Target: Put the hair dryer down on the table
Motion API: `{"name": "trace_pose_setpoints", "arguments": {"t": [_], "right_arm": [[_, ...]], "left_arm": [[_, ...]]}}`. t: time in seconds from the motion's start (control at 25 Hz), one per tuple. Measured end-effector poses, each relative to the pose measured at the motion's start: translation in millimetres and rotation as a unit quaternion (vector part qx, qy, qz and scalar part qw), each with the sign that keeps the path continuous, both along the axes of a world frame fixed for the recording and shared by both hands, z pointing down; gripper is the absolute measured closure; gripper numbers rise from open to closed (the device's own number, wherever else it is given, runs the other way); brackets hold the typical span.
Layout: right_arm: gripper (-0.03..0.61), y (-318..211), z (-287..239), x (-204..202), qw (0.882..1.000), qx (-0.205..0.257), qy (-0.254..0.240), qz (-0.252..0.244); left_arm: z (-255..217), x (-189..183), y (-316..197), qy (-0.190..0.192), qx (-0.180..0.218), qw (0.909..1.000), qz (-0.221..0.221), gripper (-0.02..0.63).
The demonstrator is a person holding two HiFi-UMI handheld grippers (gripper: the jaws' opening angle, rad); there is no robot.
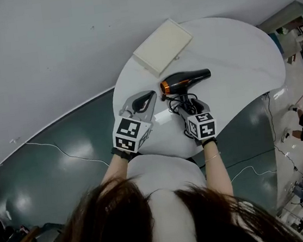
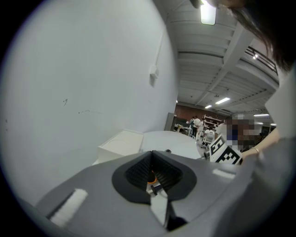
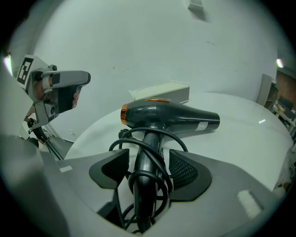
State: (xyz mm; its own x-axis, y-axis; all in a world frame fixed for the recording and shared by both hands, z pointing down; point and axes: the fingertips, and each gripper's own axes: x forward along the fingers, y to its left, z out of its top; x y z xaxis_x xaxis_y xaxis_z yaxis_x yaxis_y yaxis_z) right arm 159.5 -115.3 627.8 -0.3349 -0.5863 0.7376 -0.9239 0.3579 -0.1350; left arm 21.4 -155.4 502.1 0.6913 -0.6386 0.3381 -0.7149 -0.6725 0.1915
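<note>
The right hand-held gripper (image 3: 149, 158) is reaching in from the near rim of the desk (image 1: 236, 52). Its jaws are standing apart on either side of the hair dryer's handle (image 3: 147, 155). A sliver of bare desk is showing between the left pad and the handle, so they do not seem to be pressing on it. The looped cord (image 3: 163, 144) is filling the gap on the other side.

The hair dryer (image 1: 186, 80) is lying straight ahead of this gripper and looks to be resting on the desk. Its barrel is running crosswise, with the nozzle to the person's right and the orange-ringed back to the left. Its handle is pointing back toward the person, into the jaws.

The coming move is probably a straight pull back along the handle's axis, and the cord loops may be catching a pad on the way.

The left hand-held gripper (image 1: 141, 103) is hovering just beside, at the desk's left rim, with its jaws together on nothing.

A flat white box (image 1: 162, 46) is sitting near the barrel on the far left side. Bare desk is lying open to the right and beyond the nozzle.
</note>
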Motion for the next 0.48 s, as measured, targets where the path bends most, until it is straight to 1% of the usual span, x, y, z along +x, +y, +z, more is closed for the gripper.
{"name": "trace_pose_setpoints", "arguments": {"t": [0.24, 0.48], "right_arm": [[0.334, 8, -19, 6, 1.0, 0.023, -0.002, 0.01], [0.334, 6, -60, 12, 0.997, 0.074, -0.013, 0.026]], "left_arm": [[-5, -3, 6, 0.002, 0.003, 1.0, 0.001, 0.557], [-17, -8, 10, 0.007, 0.017, 0.9998, -0.001, 0.556]]}}
